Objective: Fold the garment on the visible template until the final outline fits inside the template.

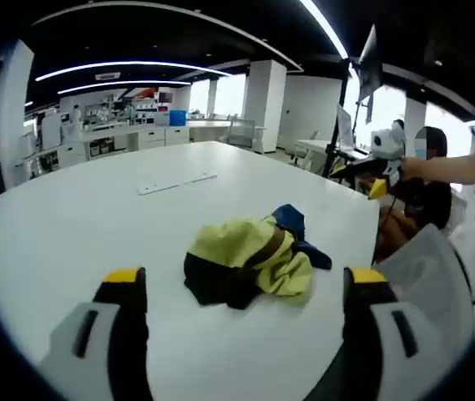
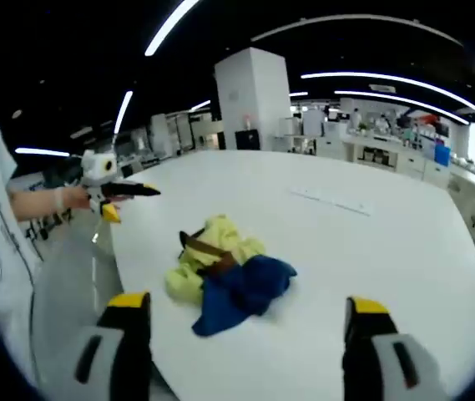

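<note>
**Left gripper view and right gripper view: crumpled garment on the white table, both grippers held wide apart above it**

Left gripper view, from left to right: the left gripper point(image 1: 245, 288) rises from the bottom edge with its yellow-tipped jaws spread wide, gripping nothing. Between and just beyond the jaw tips lies the garment point(image 1: 250, 263), a bunched heap of yellow, black and blue cloth resting on the white table point(image 1: 95, 217). Farther back on the table lies a thin flat white strip point(image 1: 176, 181). At the right edge the right gripper point(image 1: 377, 171) comes into sight, held by a person's hand point(image 1: 414, 167) above the table's far side; whether its jaws are parted cannot be told from here.

Right gripper view, from left to right: the person's hand point(image 2: 72, 197) holds the left gripper point(image 2: 124, 192) over the table's edge. Nearer the middle, the garment point(image 2: 224, 271) sits in a heap on the white table point(image 2: 387, 251), yellow side to the left, blue side to the right. The right gripper point(image 2: 245, 305) stands with its jaws wide apart and empty, the garment lying between them and slightly ahead. The flat white strip point(image 2: 330, 200) lies beyond, well apart from the garment.
</note>
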`<state>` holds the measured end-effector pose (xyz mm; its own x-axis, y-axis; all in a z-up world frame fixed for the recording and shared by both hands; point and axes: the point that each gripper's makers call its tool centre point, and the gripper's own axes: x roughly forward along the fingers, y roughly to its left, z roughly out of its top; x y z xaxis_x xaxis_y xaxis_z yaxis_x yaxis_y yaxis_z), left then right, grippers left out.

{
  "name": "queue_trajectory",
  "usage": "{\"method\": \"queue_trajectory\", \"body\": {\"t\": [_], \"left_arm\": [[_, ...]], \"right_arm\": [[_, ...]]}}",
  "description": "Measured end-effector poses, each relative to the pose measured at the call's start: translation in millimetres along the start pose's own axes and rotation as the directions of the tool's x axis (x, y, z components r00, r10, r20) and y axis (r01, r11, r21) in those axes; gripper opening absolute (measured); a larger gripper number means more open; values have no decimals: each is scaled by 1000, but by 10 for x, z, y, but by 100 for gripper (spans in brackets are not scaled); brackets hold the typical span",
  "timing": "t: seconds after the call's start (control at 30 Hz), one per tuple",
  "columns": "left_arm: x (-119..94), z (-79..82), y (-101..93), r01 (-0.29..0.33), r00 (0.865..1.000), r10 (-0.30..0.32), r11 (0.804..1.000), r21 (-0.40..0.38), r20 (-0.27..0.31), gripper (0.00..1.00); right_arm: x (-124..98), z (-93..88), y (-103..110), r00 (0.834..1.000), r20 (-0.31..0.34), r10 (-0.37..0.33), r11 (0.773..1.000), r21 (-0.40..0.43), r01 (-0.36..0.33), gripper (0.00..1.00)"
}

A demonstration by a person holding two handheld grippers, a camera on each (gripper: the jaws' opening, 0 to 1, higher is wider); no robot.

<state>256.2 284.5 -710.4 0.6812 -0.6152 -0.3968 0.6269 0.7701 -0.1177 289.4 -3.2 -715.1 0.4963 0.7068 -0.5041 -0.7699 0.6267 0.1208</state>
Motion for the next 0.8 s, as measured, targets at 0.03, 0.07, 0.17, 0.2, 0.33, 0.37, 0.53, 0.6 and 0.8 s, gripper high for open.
{"method": "queue_trajectory", "body": {"t": [0.03,0.07,0.17,0.2,0.33,0.37,0.53,0.6,0.8], "left_arm": [[2,3,5,-2,1000,2,1000,2,-1,95],[5,11,-8,-3,1000,3,1000,1,-1,95],[13,23,-21,-3,1000,3,1000,4,0,94],[19,31,-39,-2,1000,2,1000,2,0,94],[27,26,-5,-1,1000,1,1000,4,-3,94],[27,28,-4,-1,1000,1,1000,6,-3,94],[28,19,-15,6,1000,-6,1000,18,-14,93],[24,2,-13,5,1000,-5,1000,16,-20,92],[11,-9,-89,20,1000,-20,1000,14,-19,93]], "right_arm": [[10,1,-12,1000,0,-2,1000,1,2,97],[18,4,-15,1000,1,-2,1000,-1,2,96],[45,20,-21,1000,3,1,1000,0,-1,96],[61,30,-34,1000,5,1,1000,-2,-1,96],[81,70,-26,1000,10,1,1000,-4,-1,96],[98,69,-40,1000,10,1,1000,-6,-1,96],[90,71,-44,1000,16,-6,1000,-12,6,96],[95,67,-33,1000,19,-4,1000,-5,4,96],[67,78,-27,999,36,-15,1000,3,15,95]]}}
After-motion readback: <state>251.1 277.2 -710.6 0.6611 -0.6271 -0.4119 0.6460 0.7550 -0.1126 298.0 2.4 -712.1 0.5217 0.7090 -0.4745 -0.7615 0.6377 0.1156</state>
